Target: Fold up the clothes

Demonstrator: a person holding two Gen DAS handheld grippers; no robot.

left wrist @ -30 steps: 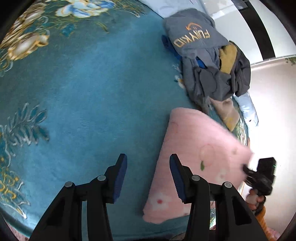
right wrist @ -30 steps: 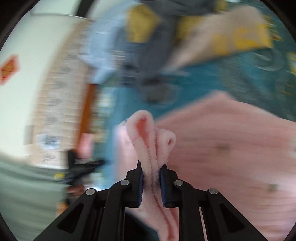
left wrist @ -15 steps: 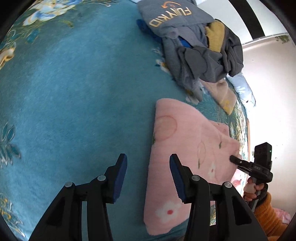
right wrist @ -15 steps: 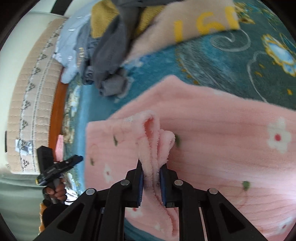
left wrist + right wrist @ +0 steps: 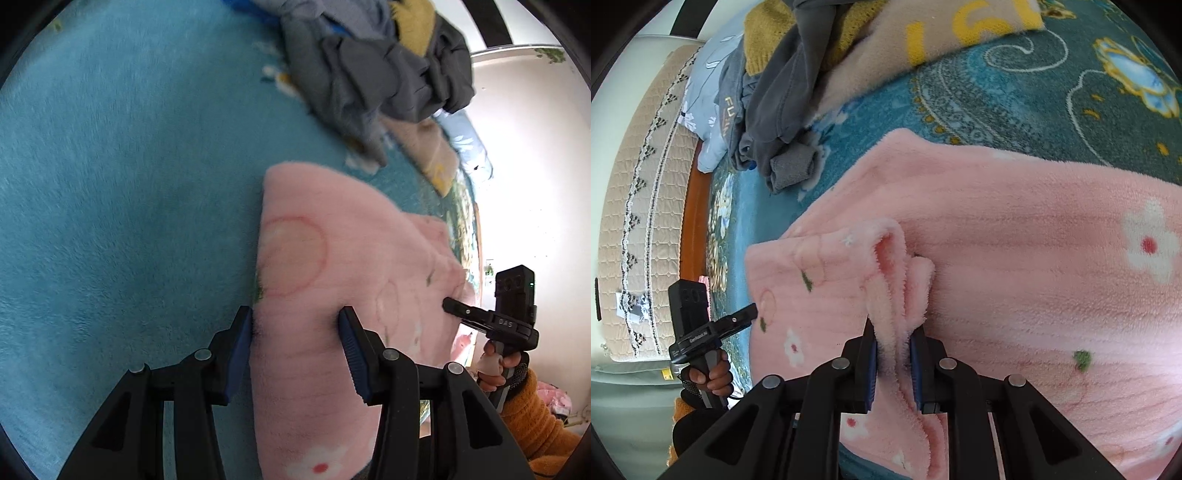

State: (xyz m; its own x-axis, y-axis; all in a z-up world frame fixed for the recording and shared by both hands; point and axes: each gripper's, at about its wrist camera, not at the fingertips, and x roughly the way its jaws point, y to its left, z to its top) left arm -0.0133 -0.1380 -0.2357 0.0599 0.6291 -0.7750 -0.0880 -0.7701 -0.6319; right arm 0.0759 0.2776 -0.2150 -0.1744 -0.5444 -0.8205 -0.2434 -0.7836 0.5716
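Observation:
A pink fleece garment [image 5: 325, 266] with flower prints lies folded on the teal bed cover [image 5: 129, 184]. My left gripper [image 5: 295, 332] is open, its blue-padded fingers straddling the garment's near left edge. In the right wrist view the same pink garment [image 5: 1034, 258] fills the frame, and my right gripper [image 5: 892, 354] is shut on a bunched fold of it. The right gripper [image 5: 458, 306] also shows at the garment's right edge in the left wrist view, held by a hand with an orange sleeve. The left gripper [image 5: 744, 317] appears at the left in the right wrist view.
A heap of unfolded clothes [image 5: 376, 74], grey, yellow and beige, lies at the far side of the bed. The same pile [image 5: 783, 92] sits upper left in the right wrist view, beside a light blue pillow [image 5: 701, 110] and a quilted headboard [image 5: 639, 206].
My left gripper has moved forward over the pink garment, so its open fingers now straddle the edge. The right gripper has lowered its held fold onto the garment, which now lies flatter.

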